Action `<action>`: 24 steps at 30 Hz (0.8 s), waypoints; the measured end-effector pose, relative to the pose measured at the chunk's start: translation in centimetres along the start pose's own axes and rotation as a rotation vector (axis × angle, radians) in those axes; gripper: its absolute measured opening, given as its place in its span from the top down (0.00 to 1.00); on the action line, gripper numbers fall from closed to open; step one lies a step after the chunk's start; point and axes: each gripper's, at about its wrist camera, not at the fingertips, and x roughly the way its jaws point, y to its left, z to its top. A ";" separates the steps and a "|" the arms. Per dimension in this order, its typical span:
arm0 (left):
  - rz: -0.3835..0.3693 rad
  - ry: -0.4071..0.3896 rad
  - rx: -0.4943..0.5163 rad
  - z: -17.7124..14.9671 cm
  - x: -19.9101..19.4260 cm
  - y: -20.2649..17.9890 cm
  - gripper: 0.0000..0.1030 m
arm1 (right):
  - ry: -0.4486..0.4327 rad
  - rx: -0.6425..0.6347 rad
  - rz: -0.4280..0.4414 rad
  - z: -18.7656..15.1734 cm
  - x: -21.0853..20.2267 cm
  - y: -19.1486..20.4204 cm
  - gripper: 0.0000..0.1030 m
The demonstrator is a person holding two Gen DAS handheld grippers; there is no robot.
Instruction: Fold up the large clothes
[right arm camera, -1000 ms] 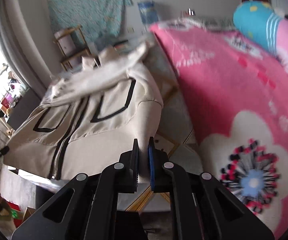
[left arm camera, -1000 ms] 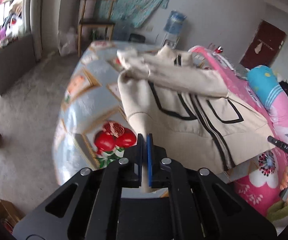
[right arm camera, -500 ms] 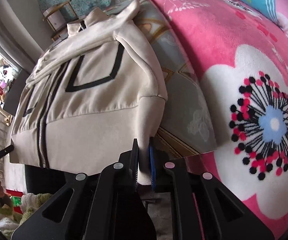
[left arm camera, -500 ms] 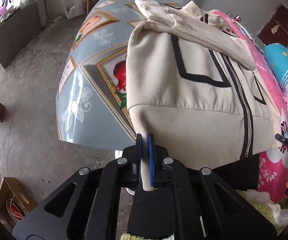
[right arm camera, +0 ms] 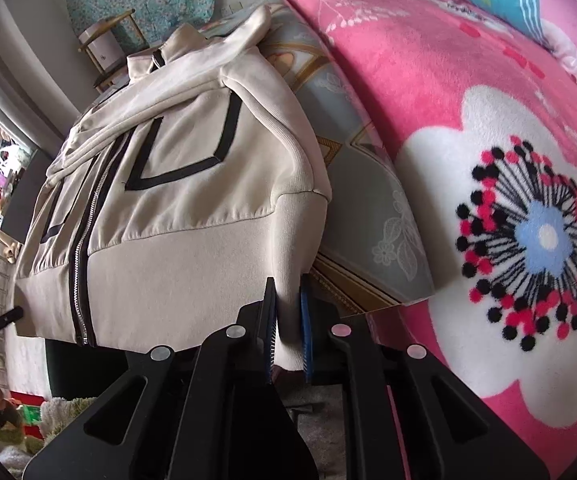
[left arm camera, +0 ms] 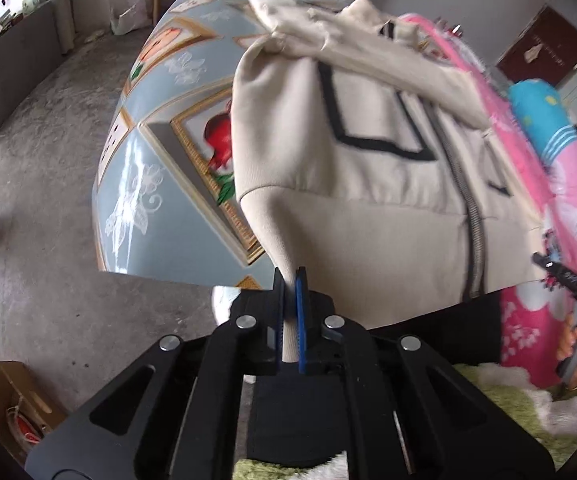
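In the left wrist view, a cream jacket (left arm camera: 368,200) of soft fleecy knit fills the centre and right of the frame, lying flat with black band trim, a dark zip running down it and a wide ribbed hem along its lower edge. The left tool (left arm camera: 289,312), at lower centre, is clamped on the hem's left corner, the cloth drawn into a narrow tongue between the black and blue pads. The jacket rests on a glossy tabletop (left arm camera: 148,168) covered in a pale blue cloth printed with gold-framed fruit; the bare cover stretches to the upper left, and its rounded near edge drops to a grey concrete floor (left arm camera: 36,160) with open room at the left. A pink fleece blanket (left arm camera: 568,184) lies along the right edge. The right tool (left arm camera: 576,284) shows at the far right, held in a hand.

In the right wrist view, the same jacket (right arm camera: 168,220) occupies the left and centre, its collar toward the top, a sleeve folded across its chest. The right tool (right arm camera: 288,320), at lower centre, is clamped on the hem's right corner, which hangs just over the tabletop (right arm camera: 372,216) edge. The plush pink blanket (right arm camera: 468,80) with a big white flower fills the right half. A wooden stool stands at upper left before a teal wall hanging.
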 end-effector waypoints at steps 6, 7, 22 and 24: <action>-0.147 -0.095 -0.060 2.4 -3.0 -0.2 0.96 | -0.071 -0.003 0.054 1.6 -2.4 0.9 0.91; -0.167 -0.110 -0.066 3.1 -3.3 -0.4 0.96 | -0.085 -0.009 0.066 2.1 -2.8 1.1 0.91; -0.240 -0.181 -0.191 14.8 0.4 2.2 0.96 | -0.188 -0.014 0.161 16.9 2.6 4.9 0.91; -0.237 -0.157 -0.240 16.1 2.2 3.3 0.95 | -0.151 0.020 0.165 18.4 4.8 4.6 0.89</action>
